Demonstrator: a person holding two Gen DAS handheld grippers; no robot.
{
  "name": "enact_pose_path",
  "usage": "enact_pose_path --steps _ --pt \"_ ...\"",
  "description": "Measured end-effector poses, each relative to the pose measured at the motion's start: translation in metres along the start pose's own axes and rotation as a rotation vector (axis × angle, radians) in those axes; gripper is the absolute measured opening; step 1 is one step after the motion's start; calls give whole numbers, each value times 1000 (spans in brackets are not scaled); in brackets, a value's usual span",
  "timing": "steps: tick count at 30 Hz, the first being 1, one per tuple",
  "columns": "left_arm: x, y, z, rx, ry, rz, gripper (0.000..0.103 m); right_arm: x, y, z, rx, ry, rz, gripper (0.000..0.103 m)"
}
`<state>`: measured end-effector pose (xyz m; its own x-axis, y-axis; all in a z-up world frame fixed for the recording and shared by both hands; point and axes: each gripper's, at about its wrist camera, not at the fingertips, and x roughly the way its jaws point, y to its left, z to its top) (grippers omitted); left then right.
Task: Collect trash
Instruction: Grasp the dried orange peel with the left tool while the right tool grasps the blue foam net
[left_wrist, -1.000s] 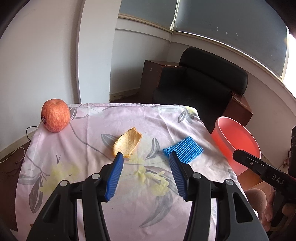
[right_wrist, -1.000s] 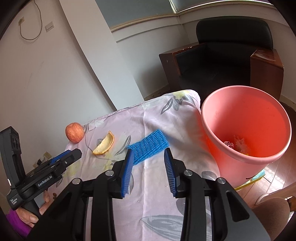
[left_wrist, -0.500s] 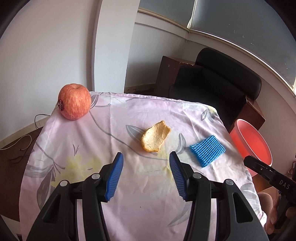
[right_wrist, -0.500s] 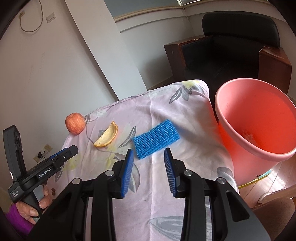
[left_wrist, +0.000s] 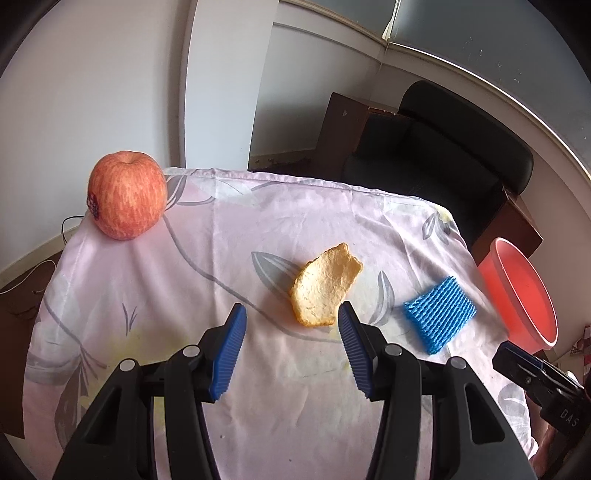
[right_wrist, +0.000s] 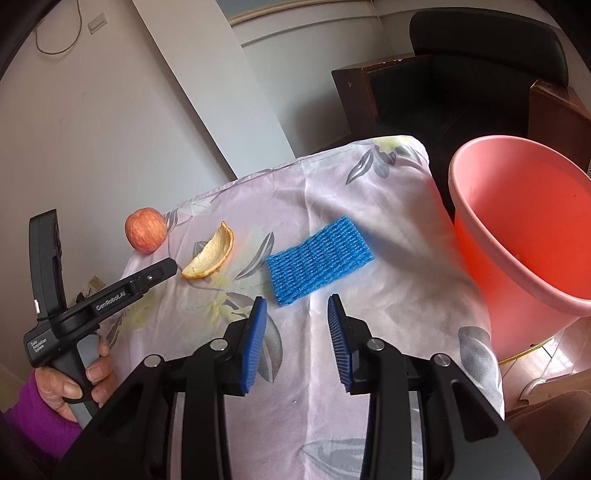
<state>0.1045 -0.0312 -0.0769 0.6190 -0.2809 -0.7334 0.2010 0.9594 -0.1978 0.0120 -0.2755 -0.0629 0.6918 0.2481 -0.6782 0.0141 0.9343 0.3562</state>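
Both grippers are sinking closer, left gripper (left_wrist: 290, 319) gaping beside light, brittle orange peel (left_wrist: 325, 286), right gripper (right_wrist: 295, 310) part-open and empty before soft, squashy blue foam net (right_wrist: 317, 256), best pinched across near edges

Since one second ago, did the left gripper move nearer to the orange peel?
Yes. The left gripper has closed in on the orange peel, which lies on the tablecloth; the peel now looks larger, beside the right-hand fingertip.

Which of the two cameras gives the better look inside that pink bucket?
The right wrist view: the pink bucket fills its right side, mouth facing the camera, inner wall exposed. The left wrist view catches the bucket only small at its right edge, seen obliquely beyond the table.
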Motion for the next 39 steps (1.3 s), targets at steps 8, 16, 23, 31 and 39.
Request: enact_pose_path --steps 8,16,23,31,39 --pt "34 -3 3 -24 52 -5 46 12 -5 2 16 15 -9 35" --pt "33 2 3 -43 35 -34 9 23 -14 16 33 5 -41 35" --pt "19 8 0 -47 6 -51 7 42 -37 30 132 38 -58 35" --pt "12 16 0 -69 -8 -68 7 64 -40 37 160 64 -65 35" --pt "6 21 -1 -79 -17 -66 7 77 -23 41 88 54 -74 21"
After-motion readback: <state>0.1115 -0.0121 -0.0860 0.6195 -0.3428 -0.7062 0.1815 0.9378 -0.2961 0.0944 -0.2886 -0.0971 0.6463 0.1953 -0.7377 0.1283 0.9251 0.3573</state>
